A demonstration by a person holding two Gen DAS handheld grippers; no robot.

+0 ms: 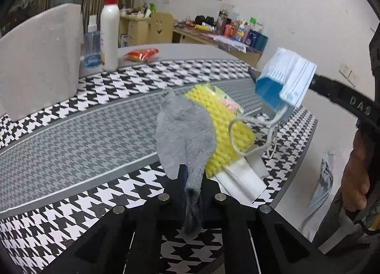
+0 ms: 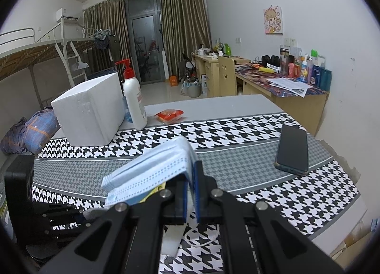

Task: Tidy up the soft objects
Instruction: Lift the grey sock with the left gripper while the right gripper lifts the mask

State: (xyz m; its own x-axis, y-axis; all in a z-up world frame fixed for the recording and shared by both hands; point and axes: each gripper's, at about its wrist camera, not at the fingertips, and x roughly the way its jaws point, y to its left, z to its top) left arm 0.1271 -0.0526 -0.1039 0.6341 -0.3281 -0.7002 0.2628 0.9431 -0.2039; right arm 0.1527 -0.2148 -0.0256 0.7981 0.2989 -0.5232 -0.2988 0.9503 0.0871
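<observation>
My left gripper [image 1: 192,179] is shut on a grey cloth [image 1: 185,129], which hangs forward over a yellow sponge [image 1: 228,129] lying on the houndstooth table [image 1: 71,117]. My right gripper [image 2: 192,183] is shut on a folded blue face mask [image 2: 152,169] and holds it above the table. In the left wrist view the mask [image 1: 285,79] hangs above the sponge's right side, its white ear loops [image 1: 251,131] dangling down. White foam pieces [image 1: 247,176] lie under the sponge.
A white foam box [image 1: 38,60] stands at the back left, with a pump bottle [image 1: 109,29] and a red snack packet [image 1: 142,54] beside it. A black phone [image 2: 293,149] lies at the right of the table. A cluttered desk [image 2: 273,79] is beyond.
</observation>
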